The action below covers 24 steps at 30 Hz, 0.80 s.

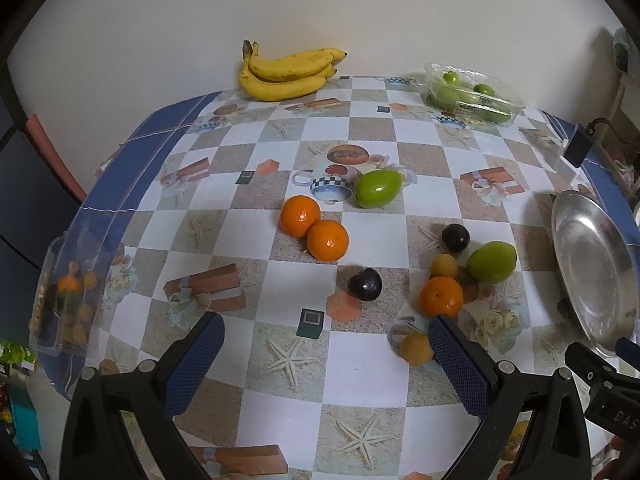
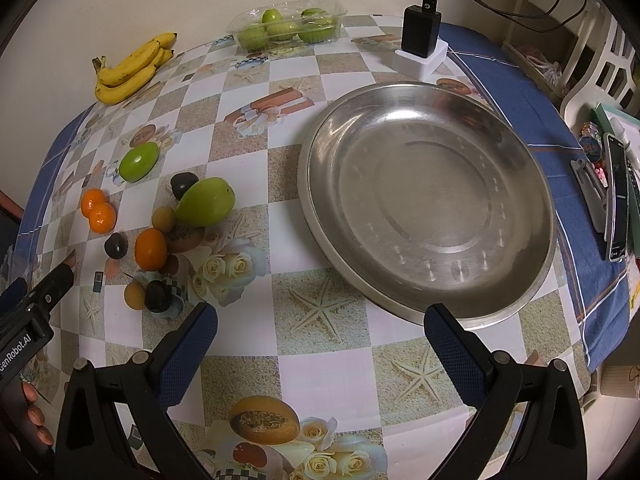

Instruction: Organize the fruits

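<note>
Right wrist view first: patterned tablecloth (image 2: 332, 364) spread over the whole table, giving a flat bed for everything. Steel dish (image 2: 472, 304) set wide and bare at the right side, likely as the collecting place, hence nothing in it yet. Right gripper (image 2: 320, 320) hovering just short of the dish's near rim, fingers spread wide, holding nothing, seemingly waiting. Left gripper (image 1: 326, 334) likewise gaping wide and empty, aimed at the loose fruit, probably lining up a first pick.

Bananas (image 1: 286, 70) parked against the far wall, well apart from the rest. Clear tray of green fruit (image 1: 472, 94) at the far edge, still packaged. Second clear pack (image 1: 70, 300) at the left table edge, contents blurred.

Loose fruit between grippers and wall: green fruit (image 1: 492, 262) and another (image 1: 378, 188), two oranges touching (image 1: 314, 228), one orange (image 1: 442, 296) in a tight cluster beside the dish, dark fruit (image 1: 365, 284) alone, small yellow fruit (image 1: 416, 348) just beside the left gripper's right finger. Scattered lie, so sorting judged barely begun.
</note>
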Each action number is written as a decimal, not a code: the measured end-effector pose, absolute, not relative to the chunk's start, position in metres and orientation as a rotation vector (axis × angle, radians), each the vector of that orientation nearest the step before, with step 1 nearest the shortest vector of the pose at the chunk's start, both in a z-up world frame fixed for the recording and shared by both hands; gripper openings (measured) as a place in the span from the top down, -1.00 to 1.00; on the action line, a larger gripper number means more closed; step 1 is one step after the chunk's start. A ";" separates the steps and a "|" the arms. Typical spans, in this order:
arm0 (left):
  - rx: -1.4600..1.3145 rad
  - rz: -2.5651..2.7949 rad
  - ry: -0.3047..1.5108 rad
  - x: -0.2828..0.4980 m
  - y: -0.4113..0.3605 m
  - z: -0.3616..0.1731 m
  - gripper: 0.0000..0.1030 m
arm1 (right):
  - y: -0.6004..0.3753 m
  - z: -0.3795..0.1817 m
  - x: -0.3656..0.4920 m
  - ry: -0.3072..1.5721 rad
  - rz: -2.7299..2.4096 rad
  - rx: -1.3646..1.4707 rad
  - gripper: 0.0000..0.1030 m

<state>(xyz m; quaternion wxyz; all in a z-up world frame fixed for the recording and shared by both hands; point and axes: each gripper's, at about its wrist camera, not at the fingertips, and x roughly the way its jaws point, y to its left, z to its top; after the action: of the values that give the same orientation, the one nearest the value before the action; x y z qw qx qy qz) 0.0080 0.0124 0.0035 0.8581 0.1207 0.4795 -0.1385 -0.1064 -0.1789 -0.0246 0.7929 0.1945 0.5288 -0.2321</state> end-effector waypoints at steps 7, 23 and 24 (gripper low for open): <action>0.238 -0.304 0.996 0.007 0.014 0.003 -1.00 | -0.179 -0.025 -0.106 1.141 -0.497 0.417 -1.00; 0.105 -0.334 0.978 0.028 0.022 0.025 -1.00 | -0.168 -0.007 -0.086 1.067 -0.379 0.451 -1.00; 0.107 -0.342 0.986 0.031 0.021 0.026 -1.00 | -0.167 -0.006 -0.082 1.066 -0.364 0.454 -1.00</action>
<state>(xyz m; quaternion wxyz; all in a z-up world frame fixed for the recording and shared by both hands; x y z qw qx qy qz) 0.0310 0.0207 0.0258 0.8657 0.0512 0.4706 -0.1631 -0.0816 -0.1668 -0.0061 0.8211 0.2134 0.5010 -0.1710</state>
